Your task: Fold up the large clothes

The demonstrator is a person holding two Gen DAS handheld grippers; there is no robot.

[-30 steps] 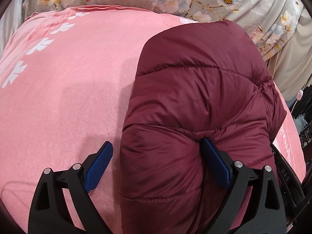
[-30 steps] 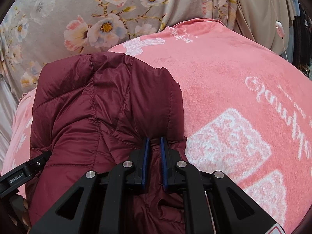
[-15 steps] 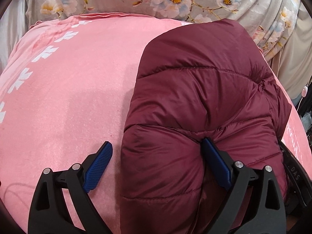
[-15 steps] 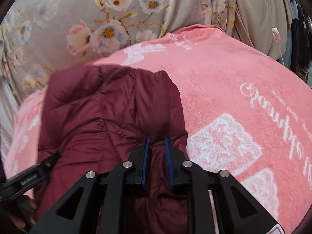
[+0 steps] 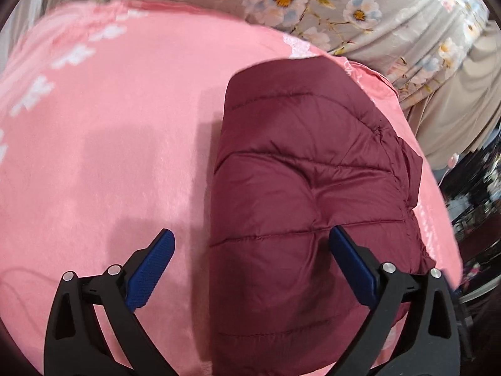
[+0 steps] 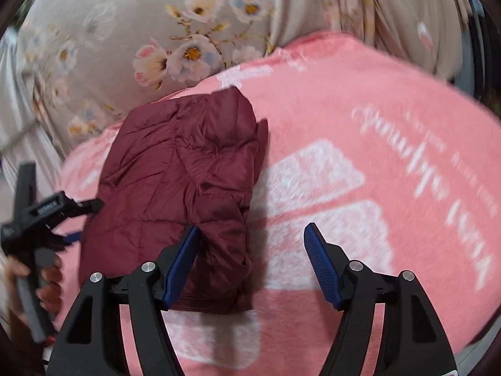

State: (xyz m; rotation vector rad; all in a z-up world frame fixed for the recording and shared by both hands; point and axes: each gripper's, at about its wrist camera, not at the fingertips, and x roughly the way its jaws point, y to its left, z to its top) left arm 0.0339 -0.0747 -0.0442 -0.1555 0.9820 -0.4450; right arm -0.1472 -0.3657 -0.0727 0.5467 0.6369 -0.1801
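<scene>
A dark red quilted puffer jacket [image 5: 300, 188] lies folded into a compact bundle on a pink blanket [image 5: 109, 131]. It also shows in the right wrist view [image 6: 175, 181]. My left gripper [image 5: 250, 263] is open, above the bundle's near left part, its fingers clear of the fabric. My right gripper [image 6: 250, 260] is open, above the bundle's near right edge, with its left finger [image 6: 184, 260] over the fabric. The left gripper [image 6: 47, 216], held in a hand, shows at the left in the right wrist view.
A grey floral curtain [image 5: 344, 9] hangs behind the bed. The pink blanket carries white lettering and blocks [image 6: 316, 181] to the right of the jacket. Dark clutter [image 5: 476, 188] stands past the bed's right edge.
My right gripper has opened and let go of the jacket. Both grippers have drawn back and up, and the jacket now lies free on the blanket.
</scene>
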